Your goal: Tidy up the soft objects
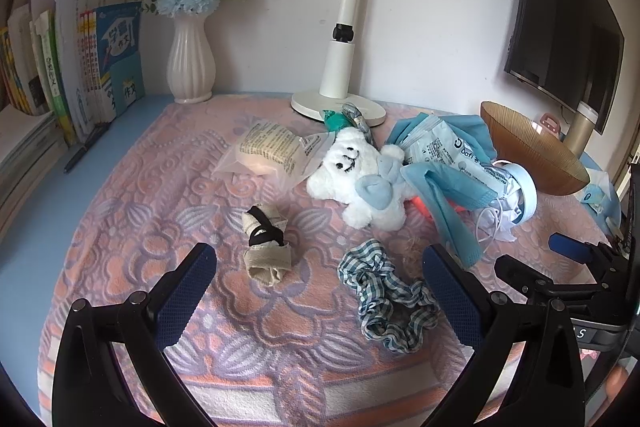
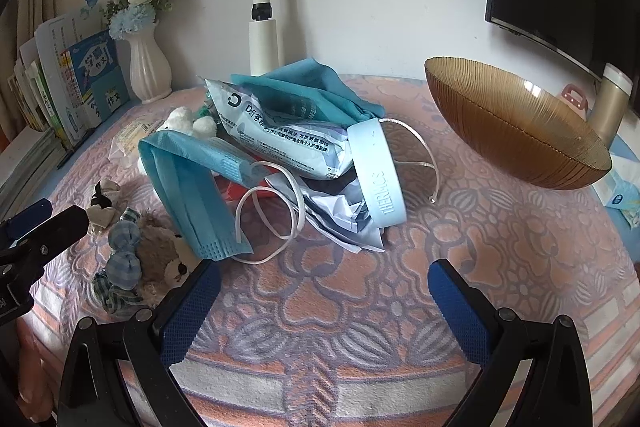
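On the pink patterned blanket (image 1: 132,211) lie a white plush bear (image 1: 360,175), a beige rolled sock with a black band (image 1: 266,247), a checked scrunchie (image 1: 386,301), a blue face mask (image 2: 192,187), a mask packet (image 2: 288,143) and a pale blue Thermos band (image 2: 380,175). A small brown plush (image 2: 160,255) shows in the right wrist view. My left gripper (image 1: 320,291) is open, low over the blanket between sock and scrunchie. My right gripper (image 2: 324,307) is open over bare blanket in front of the mask pile. An amber glass bowl (image 2: 516,123) stands at the right.
A white lamp base (image 1: 340,103), a white vase of blue flowers (image 1: 190,67) and upright books (image 1: 80,67) line the back wall. A monitor (image 1: 568,11) hangs at the right. A clear packet (image 1: 268,151) lies behind the bear. A tissue pack (image 2: 620,195) sits past the bowl.
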`<state>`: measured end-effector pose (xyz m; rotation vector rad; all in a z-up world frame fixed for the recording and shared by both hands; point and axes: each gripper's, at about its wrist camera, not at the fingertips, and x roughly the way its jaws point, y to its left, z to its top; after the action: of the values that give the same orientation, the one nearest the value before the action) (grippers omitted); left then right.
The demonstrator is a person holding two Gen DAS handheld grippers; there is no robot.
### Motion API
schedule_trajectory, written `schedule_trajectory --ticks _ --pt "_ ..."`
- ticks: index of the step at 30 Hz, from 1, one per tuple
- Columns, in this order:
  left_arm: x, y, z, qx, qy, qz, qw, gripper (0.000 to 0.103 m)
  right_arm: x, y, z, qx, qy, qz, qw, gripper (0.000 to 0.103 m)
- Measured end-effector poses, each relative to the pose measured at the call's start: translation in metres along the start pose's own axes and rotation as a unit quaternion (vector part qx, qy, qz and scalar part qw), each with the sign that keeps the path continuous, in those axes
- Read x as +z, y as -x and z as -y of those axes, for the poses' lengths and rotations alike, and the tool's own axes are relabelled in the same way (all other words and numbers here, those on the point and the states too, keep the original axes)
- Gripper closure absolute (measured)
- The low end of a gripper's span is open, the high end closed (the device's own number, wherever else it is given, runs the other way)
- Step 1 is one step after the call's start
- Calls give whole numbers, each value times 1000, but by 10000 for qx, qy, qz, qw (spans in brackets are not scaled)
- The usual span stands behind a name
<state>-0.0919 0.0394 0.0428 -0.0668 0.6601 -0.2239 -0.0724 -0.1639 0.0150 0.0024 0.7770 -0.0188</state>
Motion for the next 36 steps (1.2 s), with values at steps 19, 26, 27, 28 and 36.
schedule_trajectory --ticks 19,26,27,28,36 --pt "-1 -1 -3 -52 99 -65 9999 1 1 -8 1 -47 -76 -180 9998 0" --pt "-3 -1 -1 -33 42 -68 10000 1 1 -9 2 -57 -68 -193 9998 0" --pt "-3 -1 -1 -31 36 -68 10000 1 1 -9 2 -55 -66 -196 9998 0" --pt "-3 -2 -1 -30 37 -70 10000 1 1 -9 2 -56 -67 -202 9998 0" --pt "-3 -2 0 -38 36 -88 9999 1 1 -10 2 -71 -63 -217 9997 0"
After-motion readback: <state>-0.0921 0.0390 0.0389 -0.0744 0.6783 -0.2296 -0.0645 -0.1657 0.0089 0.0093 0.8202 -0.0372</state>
